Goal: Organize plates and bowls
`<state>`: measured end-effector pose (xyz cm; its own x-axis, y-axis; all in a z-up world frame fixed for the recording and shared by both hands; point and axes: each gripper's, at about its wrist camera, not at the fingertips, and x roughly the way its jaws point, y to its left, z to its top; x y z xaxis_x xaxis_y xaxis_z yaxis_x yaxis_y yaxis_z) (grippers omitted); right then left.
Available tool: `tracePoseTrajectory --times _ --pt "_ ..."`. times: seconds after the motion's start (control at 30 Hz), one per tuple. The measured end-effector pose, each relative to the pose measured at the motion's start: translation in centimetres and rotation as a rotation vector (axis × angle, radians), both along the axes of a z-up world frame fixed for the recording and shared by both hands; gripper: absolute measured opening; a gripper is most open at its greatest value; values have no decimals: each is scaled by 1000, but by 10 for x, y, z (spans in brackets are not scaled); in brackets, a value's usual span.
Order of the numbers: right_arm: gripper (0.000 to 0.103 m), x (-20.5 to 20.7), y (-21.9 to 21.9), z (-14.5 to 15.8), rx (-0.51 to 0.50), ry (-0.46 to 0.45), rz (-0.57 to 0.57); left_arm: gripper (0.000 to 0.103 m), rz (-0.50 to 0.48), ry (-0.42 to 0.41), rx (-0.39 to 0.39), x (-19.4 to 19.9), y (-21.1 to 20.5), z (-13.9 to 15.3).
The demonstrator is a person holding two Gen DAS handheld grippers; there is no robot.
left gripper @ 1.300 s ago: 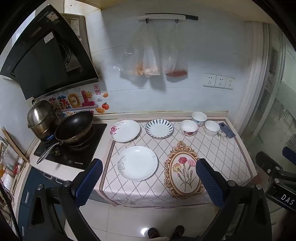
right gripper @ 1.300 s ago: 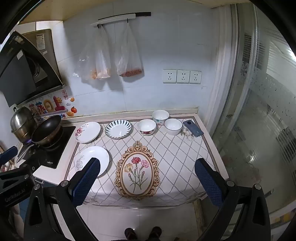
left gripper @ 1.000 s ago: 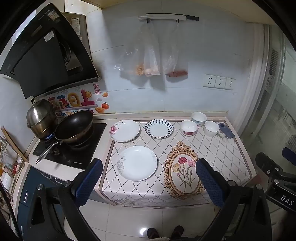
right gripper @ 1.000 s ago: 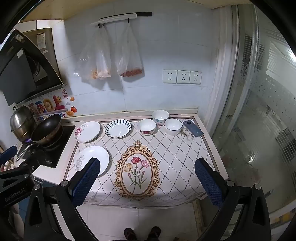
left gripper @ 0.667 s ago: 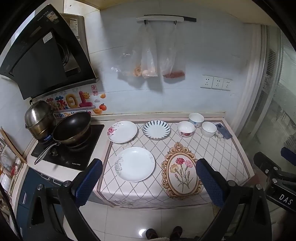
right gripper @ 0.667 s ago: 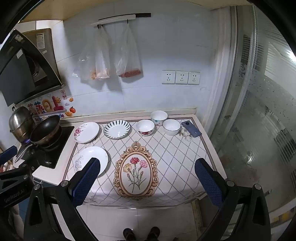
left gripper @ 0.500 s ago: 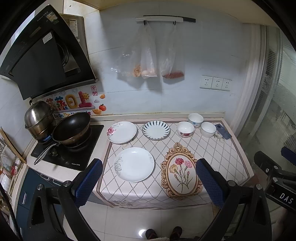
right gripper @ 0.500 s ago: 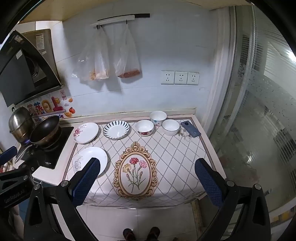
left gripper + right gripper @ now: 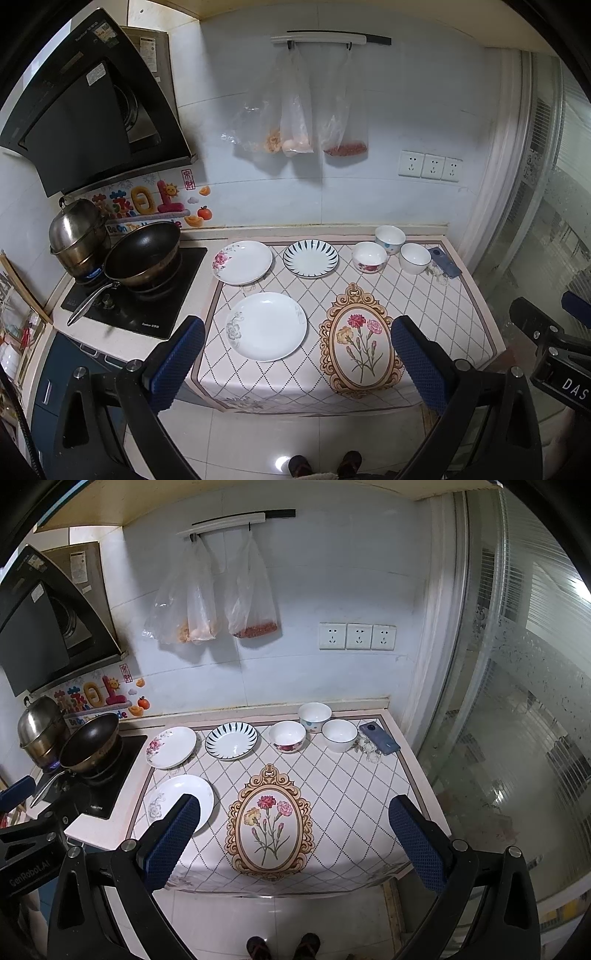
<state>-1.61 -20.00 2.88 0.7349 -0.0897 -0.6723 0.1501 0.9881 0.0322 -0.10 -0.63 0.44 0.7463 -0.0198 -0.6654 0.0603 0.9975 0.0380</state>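
Three plates lie on the counter: a plain white plate (image 9: 266, 326) (image 9: 181, 805) at the front left, a red-flower plate (image 9: 242, 262) (image 9: 172, 747) and a blue-striped plate (image 9: 310, 258) (image 9: 231, 740) behind it. Three bowls stand at the back right: a red-patterned bowl (image 9: 369, 256) (image 9: 287, 736), a dotted bowl (image 9: 389, 239) (image 9: 314, 716) and a white bowl (image 9: 415, 257) (image 9: 339, 735). My left gripper (image 9: 297, 354) and my right gripper (image 9: 293, 836) are both open and empty, held high in front of the counter.
A wok (image 9: 142, 254) and a steel pot (image 9: 78, 236) sit on the stove at the left. A phone (image 9: 380, 738) lies at the back right corner. A flower-print cloth (image 9: 271, 821) covers the counter. Plastic bags (image 9: 218, 602) hang on the wall. A glass door (image 9: 517, 701) stands at the right.
Both grippers have drifted slightly back and up from the counter. Nothing on the counter has moved.
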Motion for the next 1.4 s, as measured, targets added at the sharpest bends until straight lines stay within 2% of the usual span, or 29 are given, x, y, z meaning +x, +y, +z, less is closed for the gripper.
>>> tracePoseTrajectory --times 1.4 --pt "103 -3 3 5 9 -13 4 103 -16 -21 -21 -4 -9 6"
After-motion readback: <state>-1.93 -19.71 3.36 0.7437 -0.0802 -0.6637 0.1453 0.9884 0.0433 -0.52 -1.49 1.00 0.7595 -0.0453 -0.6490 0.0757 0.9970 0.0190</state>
